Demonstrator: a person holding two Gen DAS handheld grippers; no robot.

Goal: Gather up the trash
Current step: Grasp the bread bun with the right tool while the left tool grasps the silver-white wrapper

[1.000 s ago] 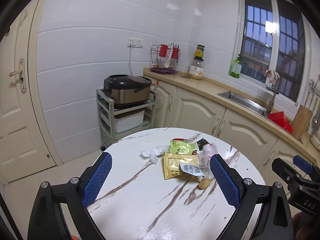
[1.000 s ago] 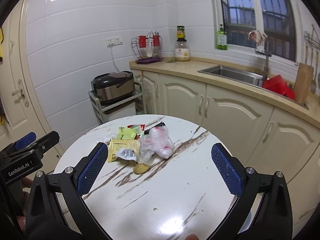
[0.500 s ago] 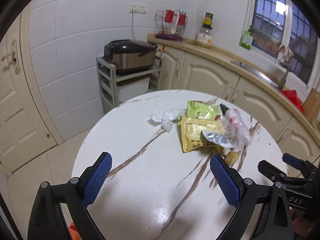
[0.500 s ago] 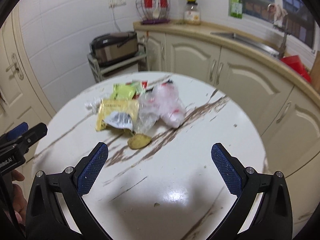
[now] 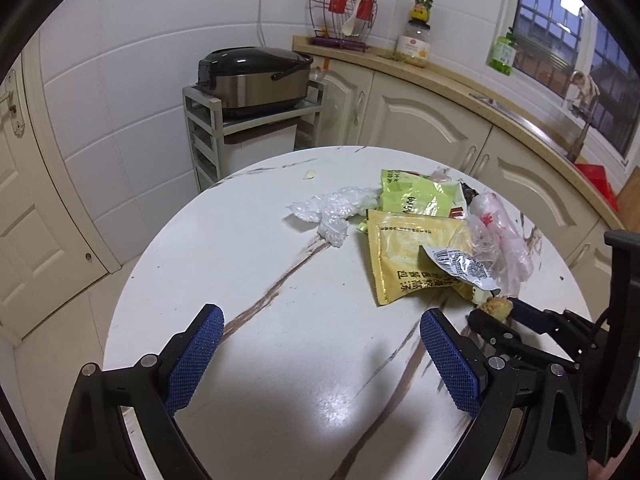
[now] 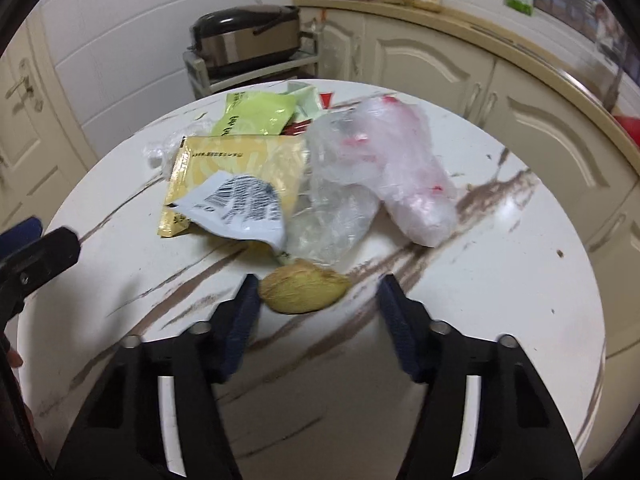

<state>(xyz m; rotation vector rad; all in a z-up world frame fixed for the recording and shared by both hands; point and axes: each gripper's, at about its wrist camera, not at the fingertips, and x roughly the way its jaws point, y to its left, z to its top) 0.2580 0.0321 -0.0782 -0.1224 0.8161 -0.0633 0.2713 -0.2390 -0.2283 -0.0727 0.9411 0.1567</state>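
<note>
- While the right gripper (image 6: 314,304) closes, the small yellowish-brown food scrap (image 6: 304,292) lies between its jaws on the round white marble-patterned table (image 6: 500,320); the left pad is at the scrap's edge, the right pad stands clear, so no grip is made yet.
- Left gripper (image 5: 320,356) hangs wide open over bare tabletop, nearer the camera than the scrap, holding nothing.
- Just beyond the scrap lies the silver barcode-printed torn wrapper (image 6: 236,208), resting on the flat yellow foil packet (image 6: 240,160).
- Beside the scrap on the far right, touching it, lies the crumpled clear plastic bag with red print (image 6: 380,172).
- Further back from the scrap sits the pale green snack packet (image 6: 256,114), and left of that the crumpled white plastic film (image 5: 332,210).
- A small white crumb (image 5: 309,175) lies well apart from the scrap, near the table's far edge.
- Judgement: collection is at its start. Every piece is on the table; nothing is lifted, and no bin or bag for the trash is in view.
- Remaining: secure the scrap, then clear the wrappers, bags and crumb.
</note>
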